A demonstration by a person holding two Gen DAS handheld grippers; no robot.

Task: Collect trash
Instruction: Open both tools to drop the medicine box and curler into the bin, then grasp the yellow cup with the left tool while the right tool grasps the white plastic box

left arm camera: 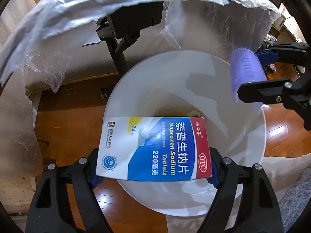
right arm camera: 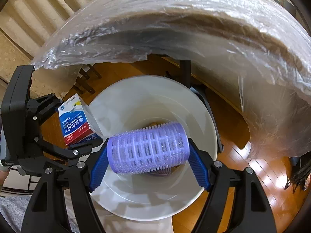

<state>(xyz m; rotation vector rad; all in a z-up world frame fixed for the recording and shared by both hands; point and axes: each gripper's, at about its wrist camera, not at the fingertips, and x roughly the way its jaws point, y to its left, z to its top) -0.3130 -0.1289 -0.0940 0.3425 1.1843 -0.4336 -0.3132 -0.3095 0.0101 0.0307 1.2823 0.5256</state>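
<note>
A: Holding both items over the white bin (left arm camera: 250, 139) — left gripper (left arm camera: 155, 174) clamps the medicine box (left arm camera: 155, 147) at six o'clock.

B: Right gripper (right arm camera: 148, 167) grips the purple hair roller (right arm camera: 148, 147), dead centre above the bin — wood floor (right arm camera: 252, 155) around.

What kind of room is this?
Probably a home living area: polished wooden floor, a white waste bin, plastic-wrapped furniture. The grippers hold a medicine box and hair roller.

A white bin (right arm camera: 210, 136) stands on the wooden floor (right arm camera: 258, 165).
</note>
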